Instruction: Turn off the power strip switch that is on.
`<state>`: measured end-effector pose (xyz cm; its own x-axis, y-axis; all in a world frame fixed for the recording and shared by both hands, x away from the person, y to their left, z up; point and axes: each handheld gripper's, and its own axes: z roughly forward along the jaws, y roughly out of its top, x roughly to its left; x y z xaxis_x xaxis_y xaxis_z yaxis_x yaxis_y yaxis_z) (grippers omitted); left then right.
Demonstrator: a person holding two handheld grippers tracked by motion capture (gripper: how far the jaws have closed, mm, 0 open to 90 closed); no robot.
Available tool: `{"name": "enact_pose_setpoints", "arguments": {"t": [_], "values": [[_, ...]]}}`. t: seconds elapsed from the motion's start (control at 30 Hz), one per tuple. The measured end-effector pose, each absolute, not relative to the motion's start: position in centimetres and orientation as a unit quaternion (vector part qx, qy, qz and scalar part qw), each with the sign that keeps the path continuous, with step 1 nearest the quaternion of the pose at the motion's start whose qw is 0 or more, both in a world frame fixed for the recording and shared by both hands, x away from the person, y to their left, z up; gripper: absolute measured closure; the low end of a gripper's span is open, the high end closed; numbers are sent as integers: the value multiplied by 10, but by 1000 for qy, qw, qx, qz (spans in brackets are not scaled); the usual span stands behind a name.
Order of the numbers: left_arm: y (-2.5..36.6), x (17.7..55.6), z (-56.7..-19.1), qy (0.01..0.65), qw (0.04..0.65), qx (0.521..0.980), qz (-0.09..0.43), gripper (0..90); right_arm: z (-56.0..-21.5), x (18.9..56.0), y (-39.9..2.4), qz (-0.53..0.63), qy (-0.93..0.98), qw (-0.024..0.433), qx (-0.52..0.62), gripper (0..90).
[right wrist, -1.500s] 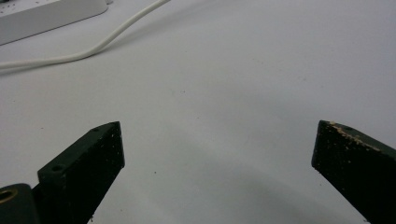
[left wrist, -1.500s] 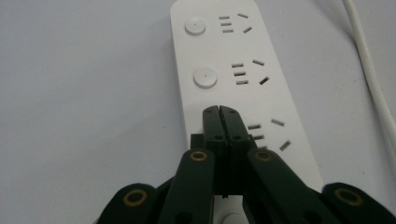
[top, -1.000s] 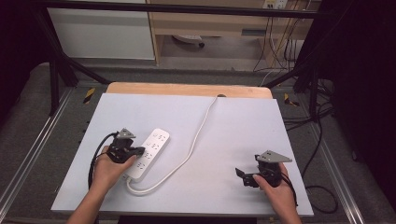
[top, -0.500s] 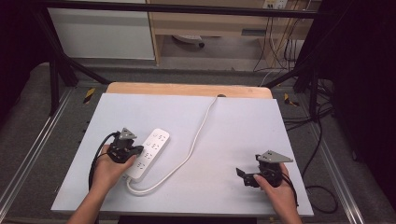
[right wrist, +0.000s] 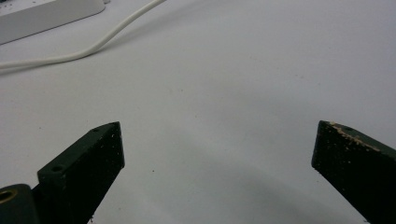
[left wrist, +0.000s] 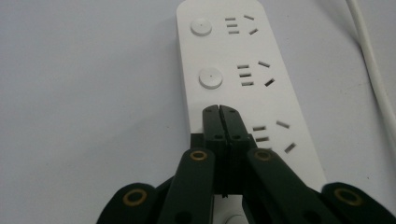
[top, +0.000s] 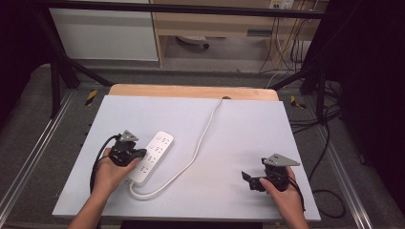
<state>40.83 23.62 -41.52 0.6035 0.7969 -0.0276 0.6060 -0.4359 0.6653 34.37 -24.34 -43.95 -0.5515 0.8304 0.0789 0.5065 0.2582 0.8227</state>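
Black left claw (left wrist: 219,108) pressed together over power strip (left wrist: 243,70); right claw (right wrist: 217,154) spread above table (right wrist: 233,70).

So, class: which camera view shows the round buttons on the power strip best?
The left gripper view: two round buttons on the power strip show large and sharp, just ahead of the shut left gripper. In the high view the strip is too small to make them out; the right gripper view catches just its edge.

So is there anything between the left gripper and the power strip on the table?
Nothing visible. The left gripper, jaws shut together, is right over the white power strip, its tips above the strip's face near the switch buttons. Whether the tips touch the strip can't be told.
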Motion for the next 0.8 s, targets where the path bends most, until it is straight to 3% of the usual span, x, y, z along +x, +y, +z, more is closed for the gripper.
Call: {"name": "enact_pose_setpoints", "arguments": {"t": [0.8], "values": [[235, 407, -416, 417, 322, 836, 155, 900, -440, 344, -244, 427, 770, 189, 434, 31]]}}
